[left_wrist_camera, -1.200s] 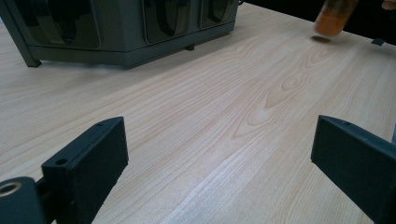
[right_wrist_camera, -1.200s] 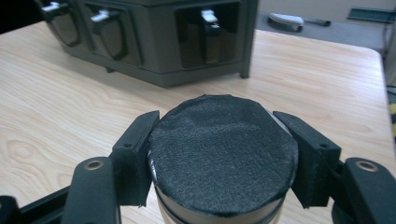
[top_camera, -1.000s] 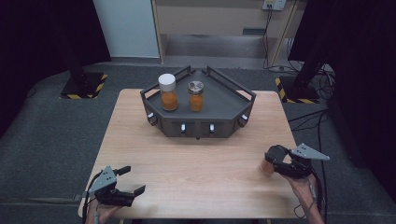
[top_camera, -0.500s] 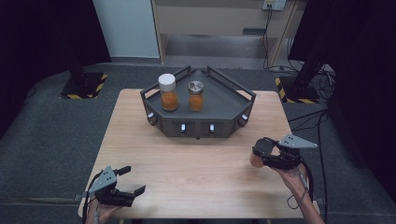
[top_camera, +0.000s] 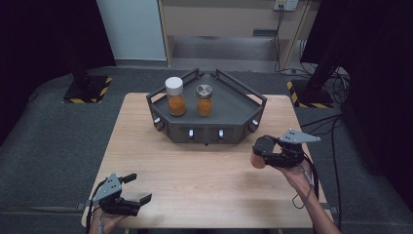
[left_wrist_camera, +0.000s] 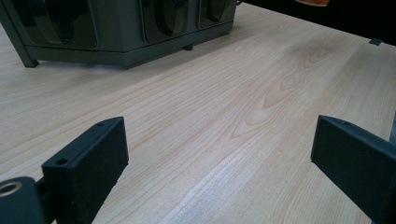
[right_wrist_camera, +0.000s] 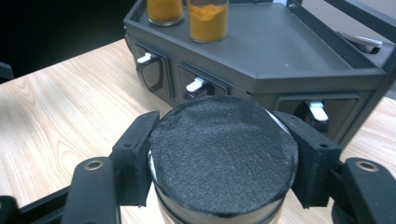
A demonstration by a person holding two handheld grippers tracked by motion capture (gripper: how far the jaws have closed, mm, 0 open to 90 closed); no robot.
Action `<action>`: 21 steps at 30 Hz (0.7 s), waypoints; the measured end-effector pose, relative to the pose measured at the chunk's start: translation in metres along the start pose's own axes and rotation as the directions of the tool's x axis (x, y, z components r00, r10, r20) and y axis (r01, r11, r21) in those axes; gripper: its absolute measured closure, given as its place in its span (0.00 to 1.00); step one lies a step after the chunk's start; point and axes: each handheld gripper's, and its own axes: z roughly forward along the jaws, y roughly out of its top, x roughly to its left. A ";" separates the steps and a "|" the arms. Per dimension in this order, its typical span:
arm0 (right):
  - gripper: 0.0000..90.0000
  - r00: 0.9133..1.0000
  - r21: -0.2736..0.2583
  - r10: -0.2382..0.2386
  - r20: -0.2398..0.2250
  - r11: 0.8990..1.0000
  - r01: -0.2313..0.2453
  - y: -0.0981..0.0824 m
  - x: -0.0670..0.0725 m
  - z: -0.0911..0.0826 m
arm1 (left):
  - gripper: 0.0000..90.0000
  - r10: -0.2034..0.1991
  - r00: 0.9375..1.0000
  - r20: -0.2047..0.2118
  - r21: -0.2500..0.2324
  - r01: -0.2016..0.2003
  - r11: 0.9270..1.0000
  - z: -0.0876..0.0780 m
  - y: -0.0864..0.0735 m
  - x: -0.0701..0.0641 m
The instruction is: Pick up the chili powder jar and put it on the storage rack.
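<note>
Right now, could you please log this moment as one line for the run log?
right gripper: shut on black-lidded jar, off the table | left gripper: open, empty | tray: two jars of orange powder

A: The dark grey angular metal tray (top_camera: 229, 105) carries two clear glass jars of orange powder, one white-capped (top_camera: 175, 96), one with a silvery metal lid (top_camera: 204, 100).

B: And the pale wooden table (top_camera: 195, 170) shows light-brown grain with a knot pattern. The black-lidded jar (right_wrist_camera: 223, 158) between the black jaws has a charcoal felt-like top.
</note>
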 end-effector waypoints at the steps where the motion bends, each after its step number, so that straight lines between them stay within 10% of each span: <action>1: 0.39 1.000 0.003 -0.004 -0.003 1.000 0.004 0.003 0.000 0.001 | 0.03 0.000 1.000 0.000 0.001 0.000 1.000 0.000 0.000 0.000; 21: 0.39 0.999 0.007 -0.030 -0.032 1.000 0.031 0.050 0.004 0.019 | 0.04 -0.001 1.000 0.001 -0.001 0.001 1.000 0.000 0.000 0.000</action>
